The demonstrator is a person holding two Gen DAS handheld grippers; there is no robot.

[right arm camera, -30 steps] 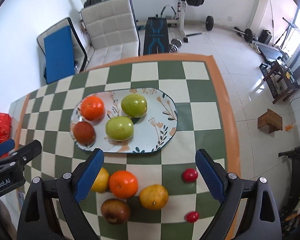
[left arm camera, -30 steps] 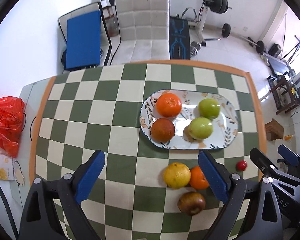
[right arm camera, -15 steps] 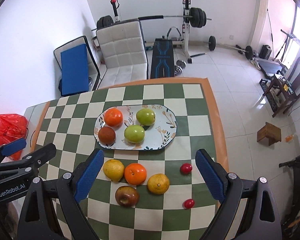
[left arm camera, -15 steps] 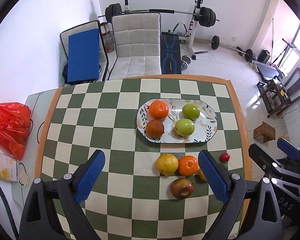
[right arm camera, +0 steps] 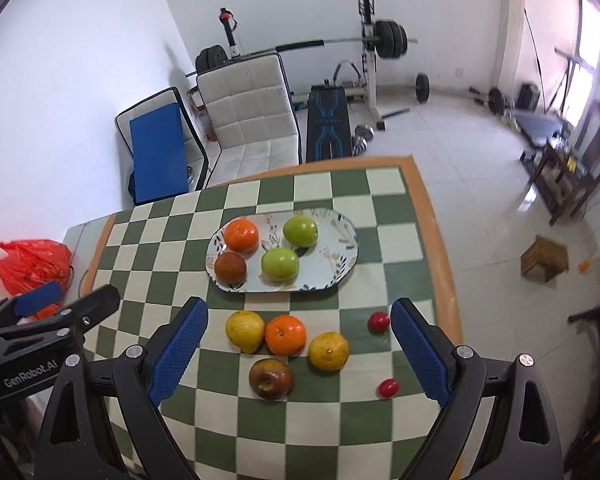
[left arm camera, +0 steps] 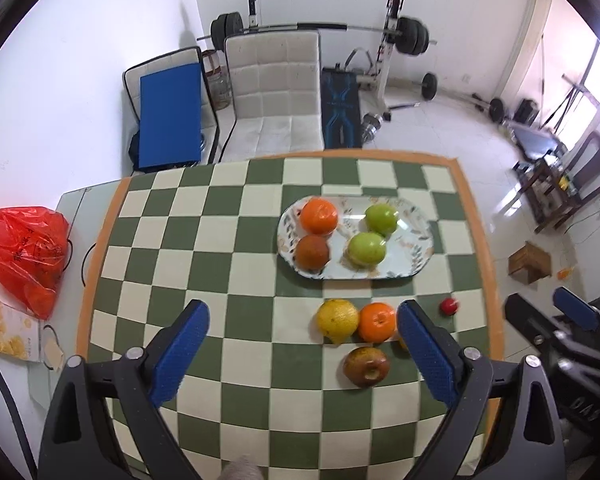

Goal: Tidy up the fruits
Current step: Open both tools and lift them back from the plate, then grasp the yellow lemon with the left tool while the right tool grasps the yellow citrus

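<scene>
Above a green-and-white checked table [left arm camera: 236,240], I hold my left gripper [left arm camera: 302,354] with its jaws opening and nothing between the blue pads, while my right gripper [right arm camera: 298,354] hangs spread wide and just as empty. An oval floral plate [right arm camera: 340,258] sits toward the table's far side carrying four pieces of fruit: an orange [right arm camera: 241,234], a dark reddish-brown fruit [right arm camera: 230,267] and two green apples [right arm camera: 300,232] (one beside the other, the nearer one [right arm camera: 280,263] toward the plate's front rim). Loose on the cloth, nearer to me than the plate, lie a yellow citrus [right arm camera: 245,330] touching a second orange [right arm camera: 285,335], another yellow-orange citrus [right arm camera: 329,351] just right of that, and a brownish apple [right arm camera: 271,378] in front of them. Two small red fruits [right arm camera: 379,321] lie toward the table's right edge, apart from each other. A red plastic bag [left arm camera: 24,256] rests off the table's left side.
</scene>
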